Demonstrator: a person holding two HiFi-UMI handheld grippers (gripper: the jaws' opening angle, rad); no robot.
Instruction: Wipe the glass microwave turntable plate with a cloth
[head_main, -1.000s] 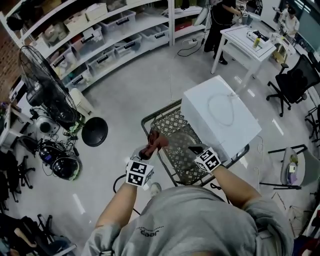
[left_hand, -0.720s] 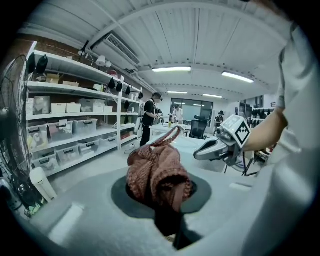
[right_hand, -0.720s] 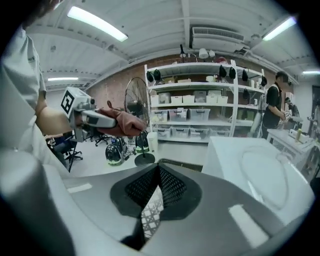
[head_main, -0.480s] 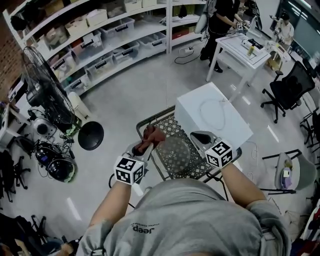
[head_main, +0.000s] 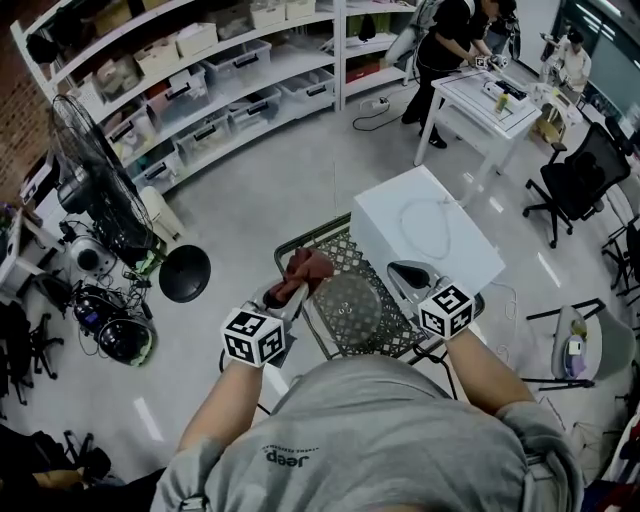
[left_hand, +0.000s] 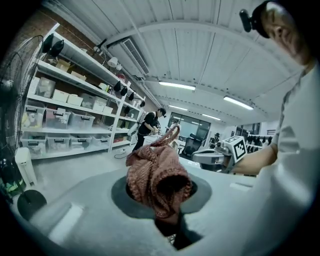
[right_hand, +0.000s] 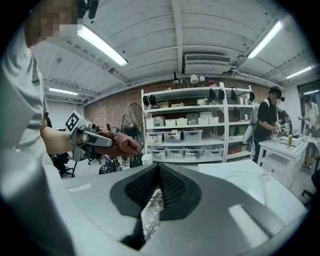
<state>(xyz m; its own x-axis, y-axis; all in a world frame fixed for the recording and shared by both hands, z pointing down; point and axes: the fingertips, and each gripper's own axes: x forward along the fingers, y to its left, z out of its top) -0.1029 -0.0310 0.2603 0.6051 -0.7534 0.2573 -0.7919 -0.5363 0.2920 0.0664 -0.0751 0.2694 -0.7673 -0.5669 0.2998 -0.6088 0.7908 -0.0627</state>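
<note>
Over table (head_main: 343, 248): one cloth (head_main: 303, 268), one plate (head_main: 347, 300)

A white box (head_main: 430, 232) blocks the glass plate's (head_main: 352, 300) far right; the mesh table's (head_main: 318, 238) left is open.

Cloth (left_hand: 157, 180) rust-red knit, plate (head_main: 348, 298) clear glass, box (head_main: 425, 235) plain white, mesh table (head_main: 345, 255) blk w/ lattice pattern.

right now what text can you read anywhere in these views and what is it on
"Jeep": on the grey shirt, head view.
Cubes on the left gripper, holding the cloth, and the right gripper, holding the plate: square marker patterns only, no words.
Labels on the shelf bins: too small to read.
</note>
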